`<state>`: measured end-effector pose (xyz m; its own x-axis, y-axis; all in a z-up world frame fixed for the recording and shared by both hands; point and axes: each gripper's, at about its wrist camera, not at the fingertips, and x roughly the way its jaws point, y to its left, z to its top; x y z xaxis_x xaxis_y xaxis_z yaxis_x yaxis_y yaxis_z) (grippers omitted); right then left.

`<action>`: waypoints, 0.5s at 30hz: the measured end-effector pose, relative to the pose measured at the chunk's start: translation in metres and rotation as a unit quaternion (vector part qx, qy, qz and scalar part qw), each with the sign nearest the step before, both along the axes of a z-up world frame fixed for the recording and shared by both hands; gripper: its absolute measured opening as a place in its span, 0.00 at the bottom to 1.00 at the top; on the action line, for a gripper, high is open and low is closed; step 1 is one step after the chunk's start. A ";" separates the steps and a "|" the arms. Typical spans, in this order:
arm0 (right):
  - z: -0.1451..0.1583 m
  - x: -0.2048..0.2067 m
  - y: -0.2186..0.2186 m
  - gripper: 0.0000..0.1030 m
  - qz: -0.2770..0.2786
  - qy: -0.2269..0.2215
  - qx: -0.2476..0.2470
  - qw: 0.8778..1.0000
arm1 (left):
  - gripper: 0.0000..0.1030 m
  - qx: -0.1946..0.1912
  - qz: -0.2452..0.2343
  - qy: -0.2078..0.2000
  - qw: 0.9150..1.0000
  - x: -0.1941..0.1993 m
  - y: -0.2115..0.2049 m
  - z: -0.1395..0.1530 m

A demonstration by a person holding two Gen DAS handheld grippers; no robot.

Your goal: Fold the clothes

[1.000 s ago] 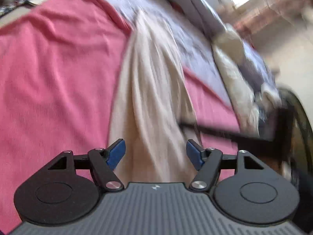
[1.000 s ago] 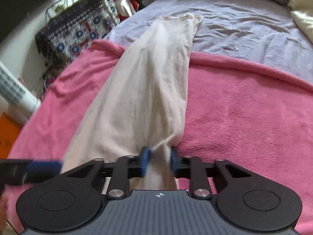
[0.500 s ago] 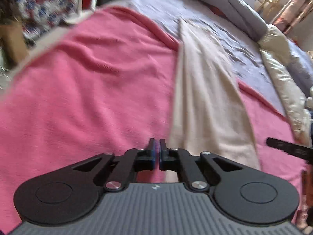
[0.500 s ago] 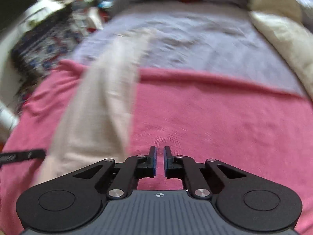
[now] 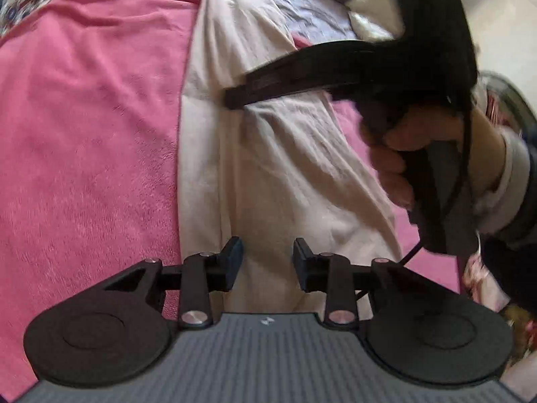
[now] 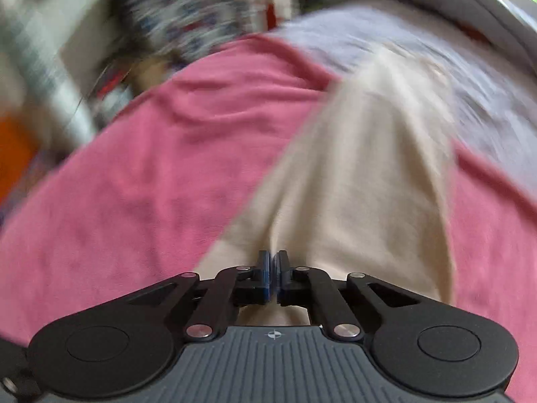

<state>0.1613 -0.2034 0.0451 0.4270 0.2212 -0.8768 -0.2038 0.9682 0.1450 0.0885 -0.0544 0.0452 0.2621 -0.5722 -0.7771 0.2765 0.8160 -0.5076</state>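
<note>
Long cream, thin, limp cotton garment [image 5: 268,168] lies lengthwise on pink fleece blanket [image 5: 87,134]; left claw [image 5: 267,258] released over its near hem, right claw [image 6: 273,275] clenched pinching that hem; light, wrinkles easily, best gripped at hem corners.

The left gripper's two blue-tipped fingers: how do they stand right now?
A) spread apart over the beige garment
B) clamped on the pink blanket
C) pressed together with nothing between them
A: the left gripper has its fingers spread, with the beige garment showing between them.
</note>
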 end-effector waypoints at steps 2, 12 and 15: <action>0.003 -0.002 -0.020 0.05 -0.049 0.002 -0.015 0.999 | 0.38 -0.007 0.010 0.001 1.000 0.001 0.004 -0.001; 0.026 -0.014 -0.018 0.42 -0.020 -0.020 0.010 1.000 | 0.39 0.014 0.016 -0.032 0.999 0.018 -0.001 -0.001; 0.023 -0.010 0.018 0.46 0.035 -0.029 -0.003 0.999 | 0.41 0.015 0.016 -0.033 0.999 0.018 -0.005 -0.002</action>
<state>0.1510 -0.1851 0.0681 0.4613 0.2475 -0.8520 -0.2799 0.9519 0.1249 0.1066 -0.0598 0.0431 0.3313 -0.5398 -0.7739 0.2822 0.8393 -0.4646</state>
